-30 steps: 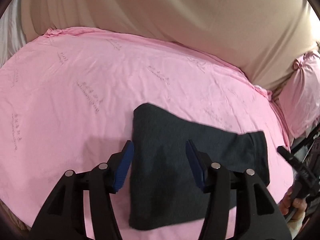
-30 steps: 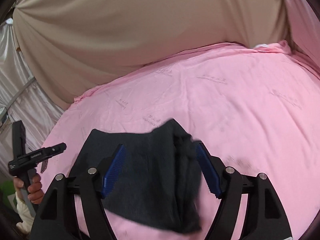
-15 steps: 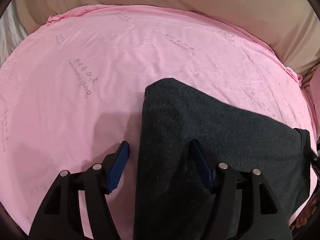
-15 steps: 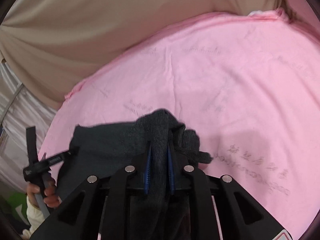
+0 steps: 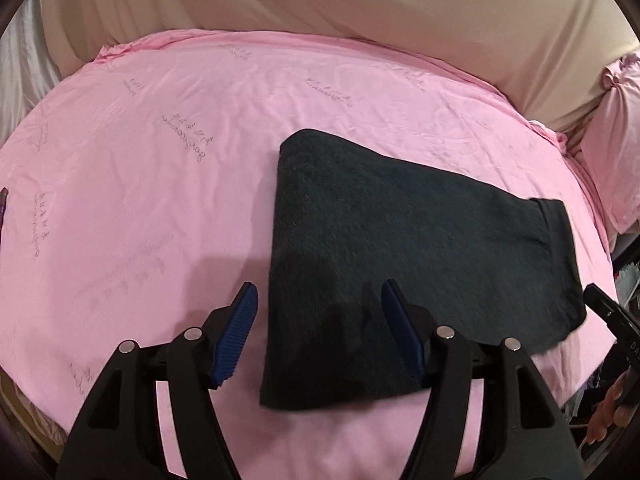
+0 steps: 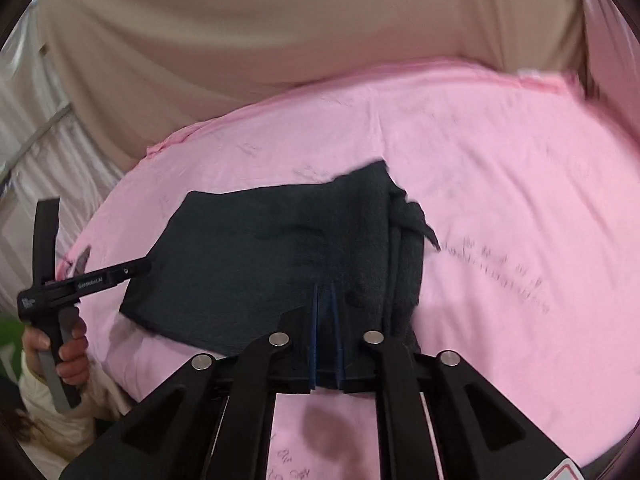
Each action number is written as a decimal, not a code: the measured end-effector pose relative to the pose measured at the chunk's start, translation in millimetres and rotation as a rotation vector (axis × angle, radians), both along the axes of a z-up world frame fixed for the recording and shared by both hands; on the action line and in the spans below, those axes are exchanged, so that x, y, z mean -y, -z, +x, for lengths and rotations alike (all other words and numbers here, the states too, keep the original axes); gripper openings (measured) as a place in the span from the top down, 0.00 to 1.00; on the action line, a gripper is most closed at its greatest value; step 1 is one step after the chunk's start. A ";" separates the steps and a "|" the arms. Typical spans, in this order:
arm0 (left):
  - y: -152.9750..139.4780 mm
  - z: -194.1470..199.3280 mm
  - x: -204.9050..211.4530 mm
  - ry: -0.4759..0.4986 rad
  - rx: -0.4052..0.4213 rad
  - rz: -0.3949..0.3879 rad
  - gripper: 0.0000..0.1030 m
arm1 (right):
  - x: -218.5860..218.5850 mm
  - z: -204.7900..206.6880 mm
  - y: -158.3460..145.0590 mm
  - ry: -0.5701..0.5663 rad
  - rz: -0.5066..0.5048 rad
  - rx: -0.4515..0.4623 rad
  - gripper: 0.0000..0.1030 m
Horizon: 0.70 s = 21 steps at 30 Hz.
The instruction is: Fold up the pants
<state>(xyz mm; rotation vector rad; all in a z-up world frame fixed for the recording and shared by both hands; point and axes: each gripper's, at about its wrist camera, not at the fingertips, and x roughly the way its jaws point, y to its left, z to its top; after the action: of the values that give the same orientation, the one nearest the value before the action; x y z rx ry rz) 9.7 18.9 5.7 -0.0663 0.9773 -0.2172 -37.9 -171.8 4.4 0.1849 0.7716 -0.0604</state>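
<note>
Dark grey pants (image 5: 420, 248) lie folded flat on the pink bed sheet (image 5: 160, 200). My left gripper (image 5: 319, 286) hovers open above their near left edge; one pad is over the sheet, the other over the cloth, and neither presses on it. In the right wrist view the pants (image 6: 248, 264) stretch off to the left, with a bunched end on the right. My right gripper (image 6: 324, 288) is closing, and its blue pads pinch a fold of that cloth near the bunched end.
A beige drape (image 5: 320, 0) runs behind the bed. A pink pillow (image 5: 612, 168) lies at the right edge. A hand (image 6: 68, 344) holds the left tool at the bed's left side. The pink sheet (image 6: 500, 200) stretches wide to the right.
My right jaws went from wide apart to pinched on the pants' cloth. The left gripper dipped close over the pants, then drew back, its jaws a little wider.
</note>
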 end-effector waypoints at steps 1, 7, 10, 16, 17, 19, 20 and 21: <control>1.8 -3.3 1.9 0.010 -0.002 0.004 0.39 | -1.1 3.0 10.3 0.010 -0.030 -0.035 0.91; 23.2 -10.7 12.3 -0.009 0.016 0.110 0.28 | 14.0 -7.0 14.4 0.091 0.068 -0.003 1.00; 22.0 -12.5 13.5 -0.011 0.027 0.127 0.28 | -8.9 -13.5 -0.2 0.066 0.028 0.025 0.94; 12.5 -25.1 18.9 -0.003 0.049 0.155 0.30 | -33.4 0.9 17.2 0.008 -0.006 -0.047 0.94; 11.8 -28.0 19.6 0.001 0.052 0.158 0.30 | -28.3 2.0 25.7 0.015 -0.016 -0.074 0.94; 10.3 -32.9 19.9 0.003 0.053 0.157 0.30 | -22.1 1.8 38.8 0.016 0.045 -0.085 1.00; 9.6 -35.4 19.0 0.005 0.050 0.154 0.30 | -21.0 -0.2 37.9 0.023 0.064 -0.081 1.00; 8.8 -37.4 18.7 0.007 0.050 0.153 0.30 | -21.6 -1.0 35.2 0.027 0.064 -0.075 0.99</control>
<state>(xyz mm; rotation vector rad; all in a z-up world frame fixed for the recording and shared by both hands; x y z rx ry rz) -27.7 0.2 -3.1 0.0823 0.9415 -0.1493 -38.8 -150.2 -30.9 0.2549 0.8463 -0.0686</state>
